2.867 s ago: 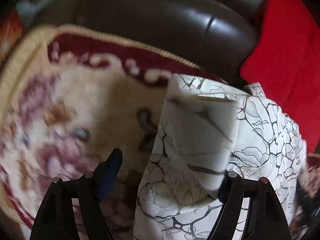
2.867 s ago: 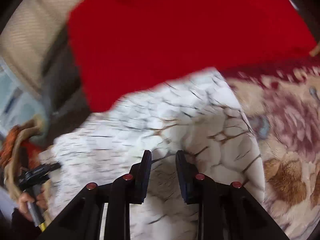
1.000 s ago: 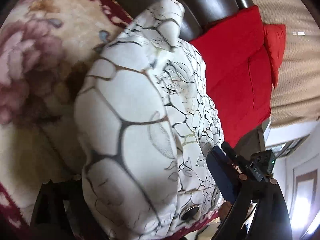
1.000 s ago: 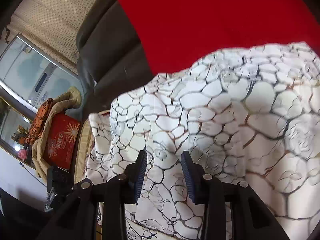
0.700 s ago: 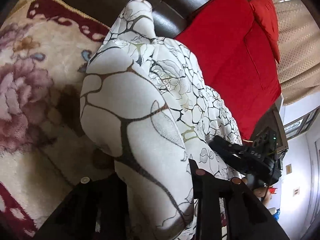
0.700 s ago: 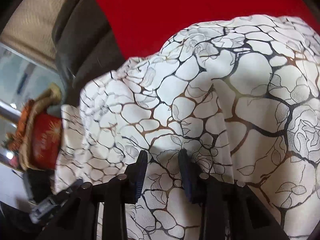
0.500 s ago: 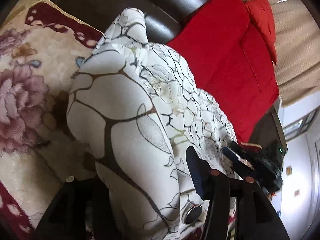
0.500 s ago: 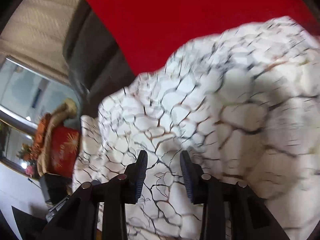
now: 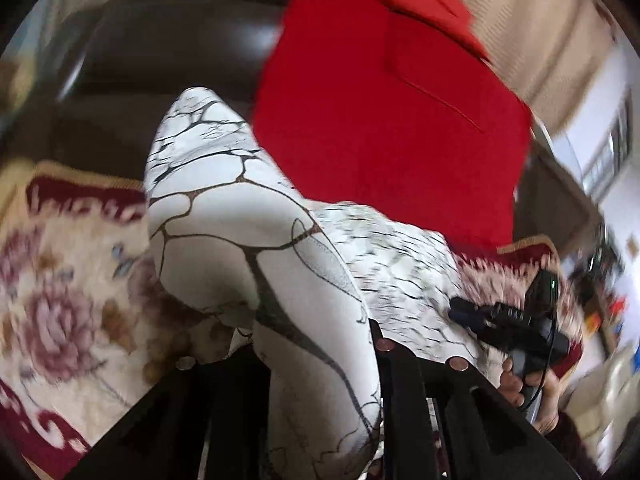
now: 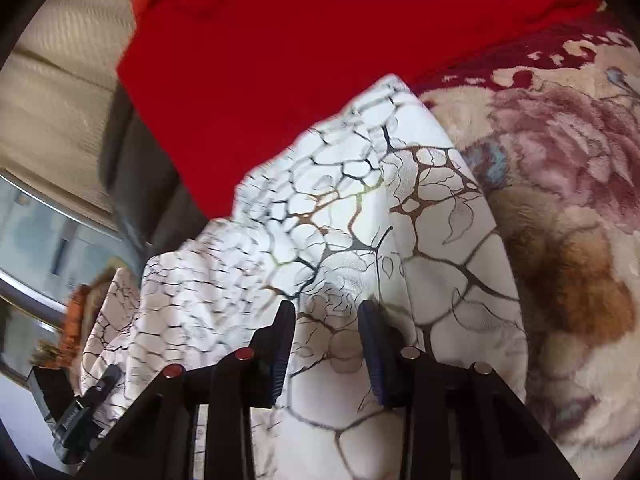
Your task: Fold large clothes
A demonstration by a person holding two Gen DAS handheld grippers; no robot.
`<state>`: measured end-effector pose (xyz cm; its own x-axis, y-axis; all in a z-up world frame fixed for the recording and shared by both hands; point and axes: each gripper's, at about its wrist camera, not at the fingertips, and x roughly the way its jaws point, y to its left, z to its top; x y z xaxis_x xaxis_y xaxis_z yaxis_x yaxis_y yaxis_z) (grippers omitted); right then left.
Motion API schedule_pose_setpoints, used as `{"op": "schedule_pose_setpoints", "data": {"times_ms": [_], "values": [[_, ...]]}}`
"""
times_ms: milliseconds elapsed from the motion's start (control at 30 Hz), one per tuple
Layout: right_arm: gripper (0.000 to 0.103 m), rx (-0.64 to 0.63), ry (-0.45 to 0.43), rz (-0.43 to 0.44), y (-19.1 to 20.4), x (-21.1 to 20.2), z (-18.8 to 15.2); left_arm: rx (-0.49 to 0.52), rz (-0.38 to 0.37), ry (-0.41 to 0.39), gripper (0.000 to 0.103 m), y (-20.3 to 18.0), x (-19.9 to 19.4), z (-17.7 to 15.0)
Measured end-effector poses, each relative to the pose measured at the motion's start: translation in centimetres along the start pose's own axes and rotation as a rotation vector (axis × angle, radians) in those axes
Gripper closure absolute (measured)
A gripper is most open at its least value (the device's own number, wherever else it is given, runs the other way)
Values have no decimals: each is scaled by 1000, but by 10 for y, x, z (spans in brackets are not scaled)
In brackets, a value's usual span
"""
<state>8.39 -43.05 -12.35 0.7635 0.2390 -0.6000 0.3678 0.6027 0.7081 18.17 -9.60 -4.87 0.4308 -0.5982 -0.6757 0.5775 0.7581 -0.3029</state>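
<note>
Left hand-held gripper (image 9: 320, 360): jaws have just been closing and are now clamped on a thick fold of the white garment (image 9: 248, 248), the cloth bunched between the fingers and hiding the left pad; the fold rises straight up out of the grip and away from the camera, ending in a rounded tip against the dark leather sofa back (image 9: 168, 40). Right hand-held gripper (image 10: 326, 340): narrowly parted jaws closed on another bunch of the same garment (image 10: 360, 220), cloth filling the gap between the blue pads (image 10: 370, 344) and spilling out to either side. From the right wrist view the fabric, white with a dark cracked-vein and rose print, runs up from the grip to a point at the lower edge of the red cushion (image 10: 320, 40), and drapes leftward toward the other gripper, seen small and blurred at lower left. From the left wrist view the right gripper sits at the far right of the cloth, held in a hand (image 9: 532, 384). Under the garment lies a cream floral blanket (image 9: 60, 300) with a dark red border, spread on the sofa seat. Beyond it, the red cushion leans against the sofa back, with beige curtain (image 10: 60, 60) behind. Much of the left view is motion-blurred.
</note>
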Motion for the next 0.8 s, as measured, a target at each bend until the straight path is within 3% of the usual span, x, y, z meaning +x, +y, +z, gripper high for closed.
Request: {"op": "schedule_pose_setpoints", "data": {"times_ms": [167, 267, 367, 433, 467, 500, 567, 600, 700, 800], "values": [[65, 28, -58, 75, -12, -37, -3, 223, 1, 75, 85, -100, 25, 4], [65, 64, -113, 116, -27, -64, -3, 359, 15, 142, 85, -159, 66, -12], [64, 97, -151, 146, -46, -84, 1, 417, 24, 248, 84, -195, 119, -39], [64, 114, -144, 155, -55, -90, 3, 423, 57, 316, 78, -204, 145, -55], [64, 124, -131, 157, -54, -86, 2, 423, 58, 324, 68, -205, 149, -58], [63, 137, -115, 167, -57, -87, 1, 428, 45, 316, 55, -206, 147, -61], [41, 171, -85, 205, -59, -78, 3, 444, -29, 284, 39, -209, 124, -59], [27, 182, -85, 222, -59, -78, 4, 437, -74, 260, 36, -208, 106, -55], [26, 148, -98, 269, -44, -77, 9, 401, -168, 194, 31, -201, 63, -41], [26, 109, -51, 232, -21, -67, 17, 350, -219, 107, 20, -175, 24, -27]]}}
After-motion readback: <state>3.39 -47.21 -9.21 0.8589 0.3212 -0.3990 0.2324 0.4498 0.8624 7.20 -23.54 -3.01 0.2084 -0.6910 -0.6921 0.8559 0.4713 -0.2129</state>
